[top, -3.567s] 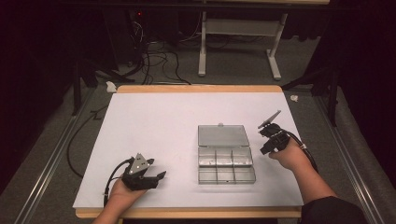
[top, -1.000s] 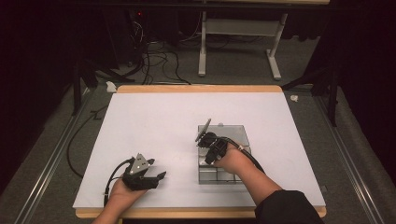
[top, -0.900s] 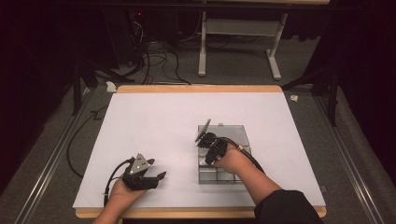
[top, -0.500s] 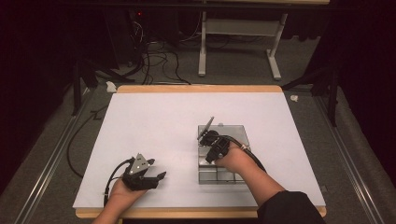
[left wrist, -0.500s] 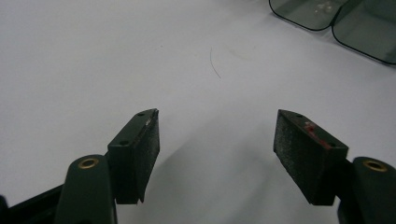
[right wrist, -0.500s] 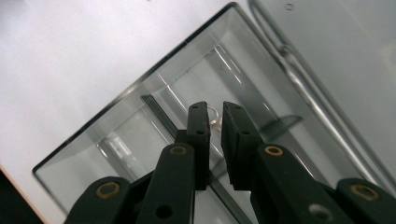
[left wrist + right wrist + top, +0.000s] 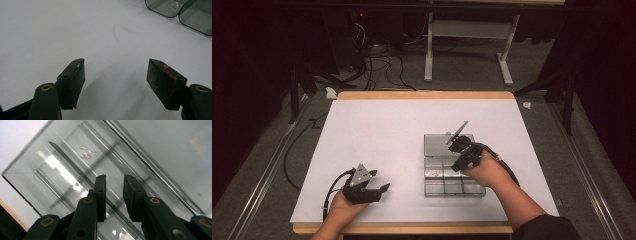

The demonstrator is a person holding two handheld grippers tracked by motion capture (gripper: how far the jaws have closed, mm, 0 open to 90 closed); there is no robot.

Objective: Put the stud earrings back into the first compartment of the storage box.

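A clear plastic compartment box (image 7: 443,188) lies open on the white table, its lid (image 7: 436,144) flat behind it. Small metal parts (image 7: 87,152) lie in one compartment. My right gripper (image 7: 458,167) hovers just over the box, pointing down into it. Its jaws (image 7: 114,195) have just been opening and stand a narrow gap apart with nothing between them. My left gripper (image 7: 381,190) rests on the table at the front left. Wide open and empty, the left gripper (image 7: 116,82) has the box (image 7: 175,7) farther off at its upper right.
The white table top (image 7: 377,130) has a wooden edge (image 7: 422,95) at the back. Beyond it are floor cables (image 7: 377,60) and a white stand's legs (image 7: 429,55). A thin hair or thread (image 7: 116,35) lies on the sheet ahead of the left gripper.
The right hand has drawn back to the right and risen a little over the box, and its jaws have parted. The left hand has kept still.
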